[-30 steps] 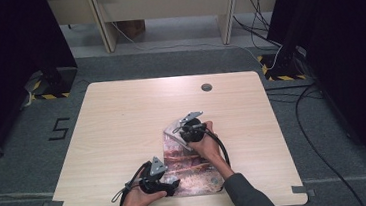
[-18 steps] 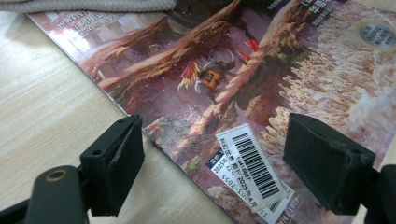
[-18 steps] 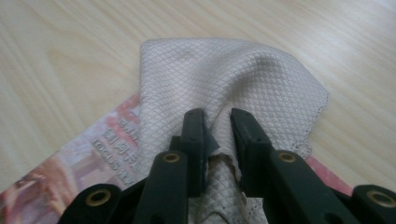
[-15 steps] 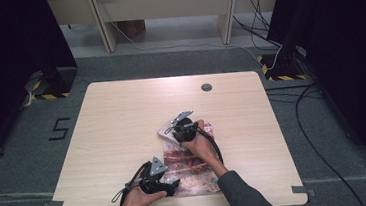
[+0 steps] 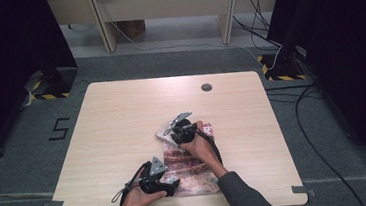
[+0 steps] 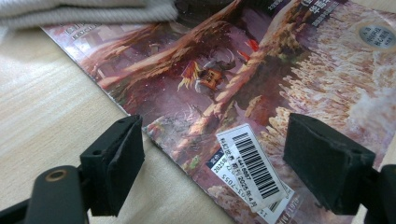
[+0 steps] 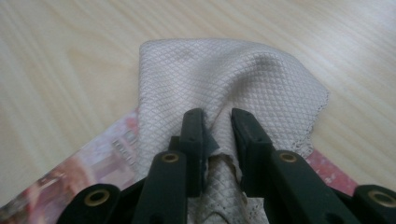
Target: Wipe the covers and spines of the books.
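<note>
Near edge of the table (image 5: 122, 118): the left gripper (image 5: 165, 185) rests at the lower left corner of a magazine (image 5: 191, 167), its jaws set wide apart and straddling that corner, with a barcode sticker (image 6: 252, 170) between them and neither pad pressing on the page. The magazine lies flat on the near half of the table, right of centre. Farther off, at the magazine's far end, the right gripper (image 5: 174, 134) has its jaws drawn narrow, pinching a fold of a white cloth (image 7: 224, 88). The cloth lies bunched over the magazine's far edge, spilling onto bare wood.
</note>
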A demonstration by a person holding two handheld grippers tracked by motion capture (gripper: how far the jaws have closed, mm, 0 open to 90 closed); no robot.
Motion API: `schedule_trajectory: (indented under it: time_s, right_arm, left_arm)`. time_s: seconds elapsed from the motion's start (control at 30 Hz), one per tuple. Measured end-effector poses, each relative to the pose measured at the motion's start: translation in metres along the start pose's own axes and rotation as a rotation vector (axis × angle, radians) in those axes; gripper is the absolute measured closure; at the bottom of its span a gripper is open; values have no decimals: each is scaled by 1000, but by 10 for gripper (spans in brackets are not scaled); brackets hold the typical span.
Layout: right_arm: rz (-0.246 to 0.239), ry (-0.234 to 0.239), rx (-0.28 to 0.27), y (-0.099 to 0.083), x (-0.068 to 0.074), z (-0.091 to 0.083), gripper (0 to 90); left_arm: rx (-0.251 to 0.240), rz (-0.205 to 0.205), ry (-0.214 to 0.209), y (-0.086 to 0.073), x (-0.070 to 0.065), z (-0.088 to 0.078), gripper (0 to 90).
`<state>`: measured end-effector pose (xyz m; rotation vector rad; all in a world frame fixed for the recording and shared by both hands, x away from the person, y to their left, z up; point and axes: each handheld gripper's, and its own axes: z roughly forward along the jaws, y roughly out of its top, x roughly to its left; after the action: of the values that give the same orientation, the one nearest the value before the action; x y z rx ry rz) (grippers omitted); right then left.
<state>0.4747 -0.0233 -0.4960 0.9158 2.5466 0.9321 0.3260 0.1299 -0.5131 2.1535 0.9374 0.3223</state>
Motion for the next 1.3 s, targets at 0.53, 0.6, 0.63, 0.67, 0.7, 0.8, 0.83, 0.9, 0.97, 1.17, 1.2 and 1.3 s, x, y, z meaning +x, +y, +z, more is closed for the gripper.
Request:
schedule_trajectory:
  time_s: [0.53,0.6,0.63,0.67,0.7,0.8,0.83,0.9,0.97,1.17,1.2,1.3]
  right_arm:
    - [-29,4,-12,-28,-4,-23,751]
    - [13,5,-22,-35,-13,-27,752]
    - [21,-5,-19,-38,-18,-30,752]
    - [23,-16,-18,-40,-22,-32,752]
    - [35,-32,-17,-43,-26,-35,751]
    - [81,-60,-15,-53,-40,-43,750]
    - [92,-74,-15,-55,-44,-45,750]
    - [117,-93,-14,-60,-53,-49,749]
    - [132,-107,-18,-64,-58,-51,748]
    - [163,-144,-23,-69,-64,-55,750]
    - [159,-150,-22,-70,-62,-56,752]
    - [140,-135,-5,-69,-54,-57,752]
  left_arm:
    - [1,5,1,0,0,0,195]
    - [2,7,2,0,0,0,196]
    - [1,7,2,0,0,0,196]
    - [-1,7,2,0,0,0,196]
    - [-1,6,1,0,0,0,196]
    - [3,8,2,1,0,0,196]
    - [2,8,4,0,-1,0,196]
    - [2,6,1,0,0,0,197]
    - [1,4,-2,0,0,0,197]
    - [2,0,-3,0,0,0,196]
    - [1,0,-2,0,0,0,195]
    - [3,3,-3,0,0,0,196]
